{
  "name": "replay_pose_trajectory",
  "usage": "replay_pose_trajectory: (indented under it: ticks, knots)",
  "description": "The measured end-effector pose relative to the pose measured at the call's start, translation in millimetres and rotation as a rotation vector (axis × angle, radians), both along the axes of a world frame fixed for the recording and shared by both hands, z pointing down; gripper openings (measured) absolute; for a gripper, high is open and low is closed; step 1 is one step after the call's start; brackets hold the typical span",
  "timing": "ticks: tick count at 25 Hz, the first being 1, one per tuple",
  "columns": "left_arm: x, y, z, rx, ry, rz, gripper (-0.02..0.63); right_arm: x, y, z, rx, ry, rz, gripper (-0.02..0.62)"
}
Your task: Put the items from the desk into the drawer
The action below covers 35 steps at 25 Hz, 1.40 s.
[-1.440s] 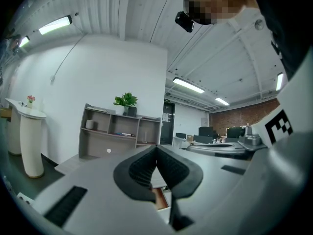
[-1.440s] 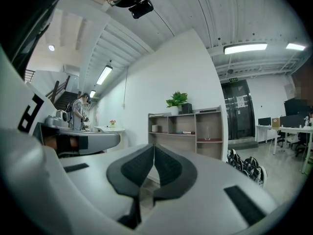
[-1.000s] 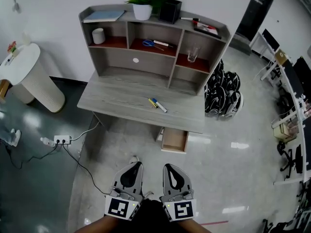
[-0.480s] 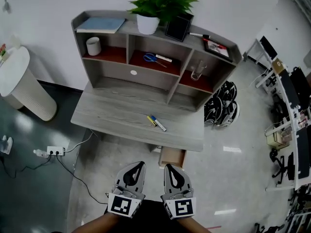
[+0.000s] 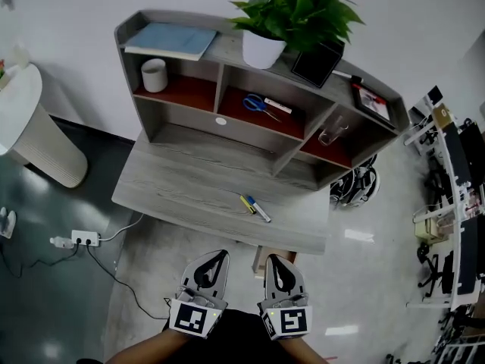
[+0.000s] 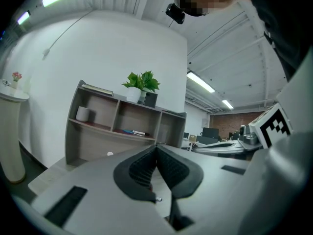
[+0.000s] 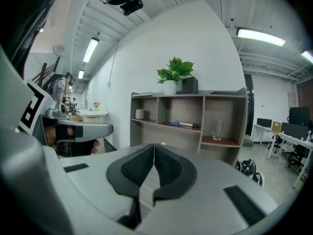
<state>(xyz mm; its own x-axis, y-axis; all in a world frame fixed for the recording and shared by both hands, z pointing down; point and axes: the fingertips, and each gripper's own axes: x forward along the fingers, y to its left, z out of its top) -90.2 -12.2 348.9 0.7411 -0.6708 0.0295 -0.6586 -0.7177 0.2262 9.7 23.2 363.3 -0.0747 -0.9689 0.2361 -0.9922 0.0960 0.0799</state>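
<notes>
Two pens lie side by side on the grey wooden desk [image 5: 182, 180]: a yellow one [image 5: 246, 203] and a blue-and-white marker [image 5: 258, 209]. Under the desk's front edge a bit of the tan open drawer [image 5: 262, 255] shows, mostly hidden by the desk top and my grippers. My left gripper [image 5: 220, 255] and right gripper [image 5: 273, 259] hang side by side in front of the desk, apart from the pens. Both are shut and hold nothing. The left gripper [image 6: 156, 145] and the right gripper [image 7: 154, 145] each face the hutch in their own views.
The hutch [image 5: 303, 158] holds a white cup [image 5: 154, 75], blue scissors [image 5: 258, 103] and a glass [image 5: 330, 135]. On top are a book [image 5: 173, 40], a potted plant [image 5: 292, 17] and a black frame [image 5: 317, 63]. A power strip [image 5: 76, 241] and cable lie on the floor at left.
The head view has closed in on the desk, so the hutch looks larger and the drawer is now mostly hidden. Both grippers stay shut, side by side.
</notes>
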Motion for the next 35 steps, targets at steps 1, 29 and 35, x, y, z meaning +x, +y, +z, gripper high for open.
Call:
replay_pose_trajectory:
  ticks: [1,29,35]
  knots:
    - [0.9,-7.4,1.5,0.0,0.0,0.008,0.014,1.7,-7.4,3.8,-0.012,0.001,0.007,0.018]
    - [18.9,-120.8,32.3,-0.078,-0.061,-0.094,0.014,38.2,-149.6,148.9,-0.303,0.067,-0.178,0.02]
    - [23.8,-137.8,44.1,-0.124,-0.08,-0.163,0.014,50.4,-172.7,220.6,-0.467,0.066,-0.241,0.046]
